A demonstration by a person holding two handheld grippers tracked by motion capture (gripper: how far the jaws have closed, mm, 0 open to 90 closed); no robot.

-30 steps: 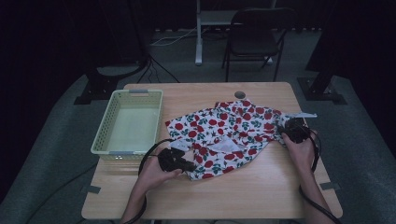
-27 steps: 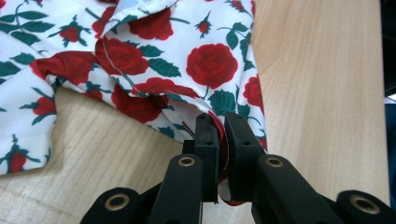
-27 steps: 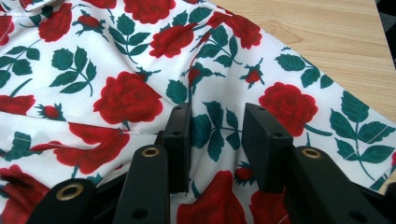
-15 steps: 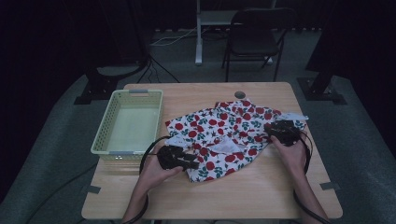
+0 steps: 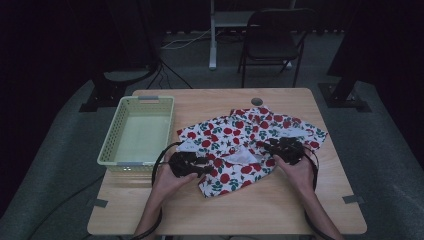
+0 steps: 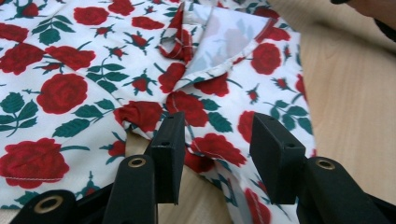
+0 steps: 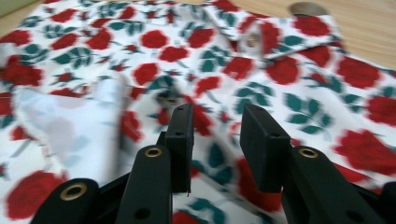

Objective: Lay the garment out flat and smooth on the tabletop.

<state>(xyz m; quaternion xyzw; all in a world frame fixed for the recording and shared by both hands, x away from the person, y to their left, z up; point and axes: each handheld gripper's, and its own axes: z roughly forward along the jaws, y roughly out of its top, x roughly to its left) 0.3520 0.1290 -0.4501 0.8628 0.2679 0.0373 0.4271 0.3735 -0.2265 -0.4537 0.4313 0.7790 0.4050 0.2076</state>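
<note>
High view: both hand-held grippers, left (image 5: 200,166) & right (image 5: 270,146), sit open-jawed over rose-print garment (image 5: 240,135) beside basket (image 5: 111,150). Prob. mid-fold; next, pinch hem.

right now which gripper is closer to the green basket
Left. The left gripper sits just off the green basket's near right corner, at the rose-print cloth's near edge; the right gripper is farther right, over the cloth.
</note>
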